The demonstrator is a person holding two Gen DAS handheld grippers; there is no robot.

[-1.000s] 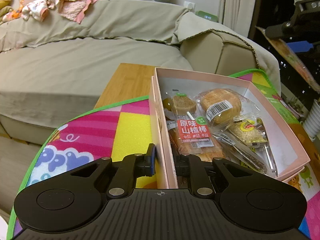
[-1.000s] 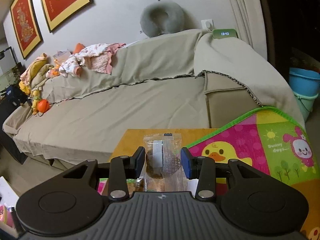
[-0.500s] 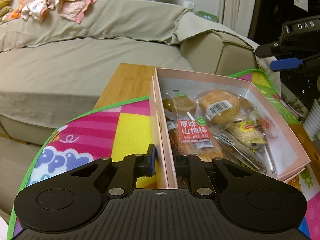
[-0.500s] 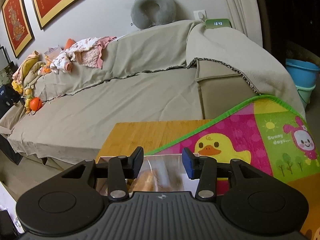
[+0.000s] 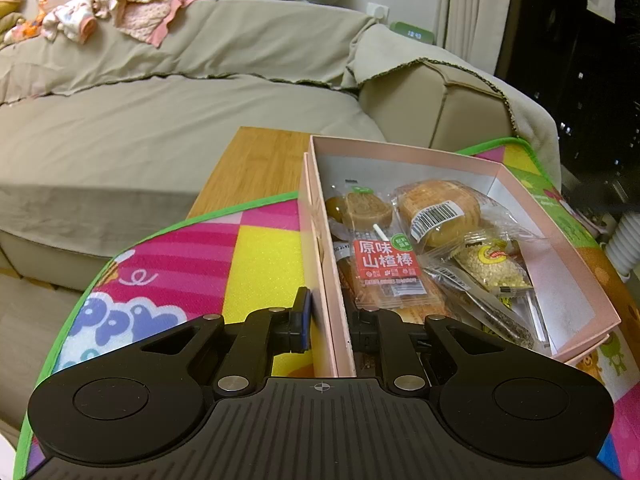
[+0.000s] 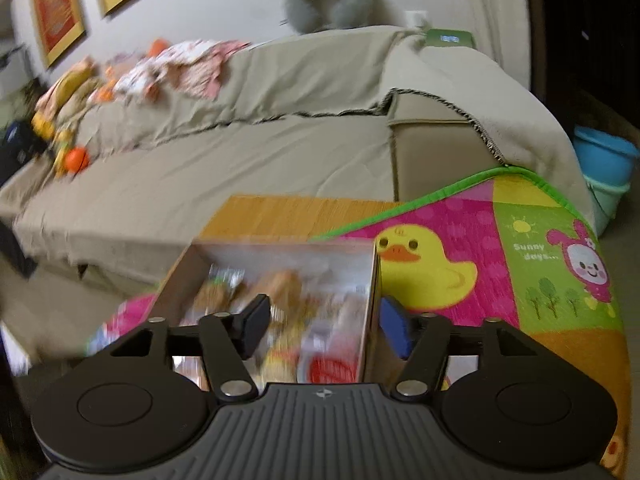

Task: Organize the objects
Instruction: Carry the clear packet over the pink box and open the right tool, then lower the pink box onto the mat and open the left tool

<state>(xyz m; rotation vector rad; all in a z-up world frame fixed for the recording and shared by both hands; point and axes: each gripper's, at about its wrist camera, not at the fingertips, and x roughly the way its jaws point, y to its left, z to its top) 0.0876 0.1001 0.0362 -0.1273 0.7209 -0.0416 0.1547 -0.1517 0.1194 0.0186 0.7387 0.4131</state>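
My left gripper is clamped on the near left wall of the pink box, one finger outside over the play mat and one inside among the snacks; it looks the same as a second ago. My right gripper has changed a lot: a second ago a clear-wrapped snack stood between its fingers, and now that snack is gone from them. Its jaws have just been opening and stand apart with nothing pressed between them, hanging over the box's right wall, left finger above the contents and the blue pad of the right one outside, over the mat. The right view has also dropped, so the box now fills its lower middle, though badly blurred.

The box sits on the mat, which lies over a wooden table beside the beige sofa. Inside it lie wrapped snacks: a red-labelled packet nearest my left fingers, a round brown cake behind it, a bun with a barcode sticker, a yellow-grained packet at the right. I cannot tell which one I dropped.
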